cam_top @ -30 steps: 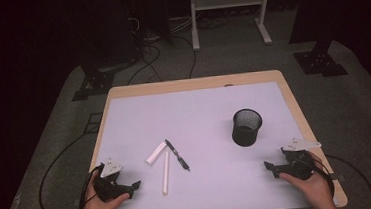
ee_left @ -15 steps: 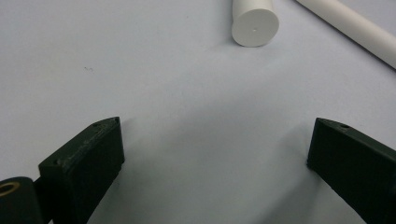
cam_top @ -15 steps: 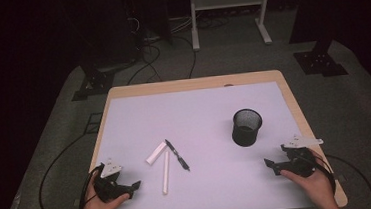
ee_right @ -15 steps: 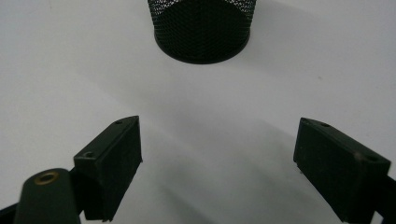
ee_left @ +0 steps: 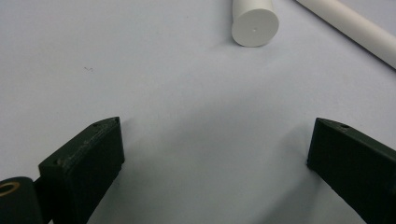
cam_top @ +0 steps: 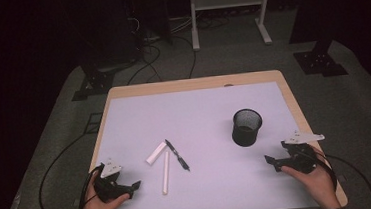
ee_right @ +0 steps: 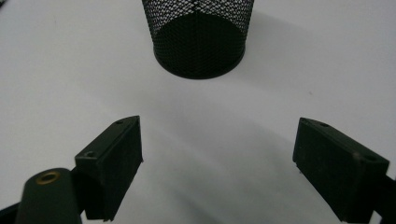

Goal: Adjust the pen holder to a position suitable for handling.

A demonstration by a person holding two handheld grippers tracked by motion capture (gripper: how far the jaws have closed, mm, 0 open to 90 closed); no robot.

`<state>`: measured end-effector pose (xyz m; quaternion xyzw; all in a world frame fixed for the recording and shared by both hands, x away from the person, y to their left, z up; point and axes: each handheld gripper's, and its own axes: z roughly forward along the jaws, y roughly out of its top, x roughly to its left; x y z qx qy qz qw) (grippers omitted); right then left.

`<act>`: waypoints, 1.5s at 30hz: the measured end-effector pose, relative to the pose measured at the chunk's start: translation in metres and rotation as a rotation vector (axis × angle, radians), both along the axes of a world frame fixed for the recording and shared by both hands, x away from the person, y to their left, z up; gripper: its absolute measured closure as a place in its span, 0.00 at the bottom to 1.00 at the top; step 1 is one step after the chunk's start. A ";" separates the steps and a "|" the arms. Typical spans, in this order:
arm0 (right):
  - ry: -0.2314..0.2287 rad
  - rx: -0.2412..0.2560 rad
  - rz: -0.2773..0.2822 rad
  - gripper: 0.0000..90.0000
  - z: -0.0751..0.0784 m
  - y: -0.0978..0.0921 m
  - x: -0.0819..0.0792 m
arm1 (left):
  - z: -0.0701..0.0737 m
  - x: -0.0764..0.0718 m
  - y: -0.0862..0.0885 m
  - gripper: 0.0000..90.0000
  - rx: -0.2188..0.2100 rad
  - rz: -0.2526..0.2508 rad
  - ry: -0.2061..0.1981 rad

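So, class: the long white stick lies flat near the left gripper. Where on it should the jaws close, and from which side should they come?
Grip the long white stick around its middle, coming down from above with the jaws across its width. It is thin, round and flat on the table, so an end grip would probably let it tip. The left gripper is open and nearest; the black pen lies just right, so keep clear of it.

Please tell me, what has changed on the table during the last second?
Nothing visibly changed. The left tool and right tool rest open at the near edge, holding nothing. The pen, two white sticks and mesh cup lie as before.
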<state>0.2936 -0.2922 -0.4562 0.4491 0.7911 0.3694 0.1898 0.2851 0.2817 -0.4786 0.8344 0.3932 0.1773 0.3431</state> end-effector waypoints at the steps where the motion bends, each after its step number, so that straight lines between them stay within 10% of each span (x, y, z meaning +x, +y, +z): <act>1: -0.001 0.003 0.000 0.17 0.001 0.000 0.000 | 0.000 0.000 0.000 0.03 0.000 0.000 0.000; 45: -0.016 0.019 0.012 0.40 0.047 0.001 0.020 | 0.000 0.000 0.000 0.03 -0.001 0.000 -0.001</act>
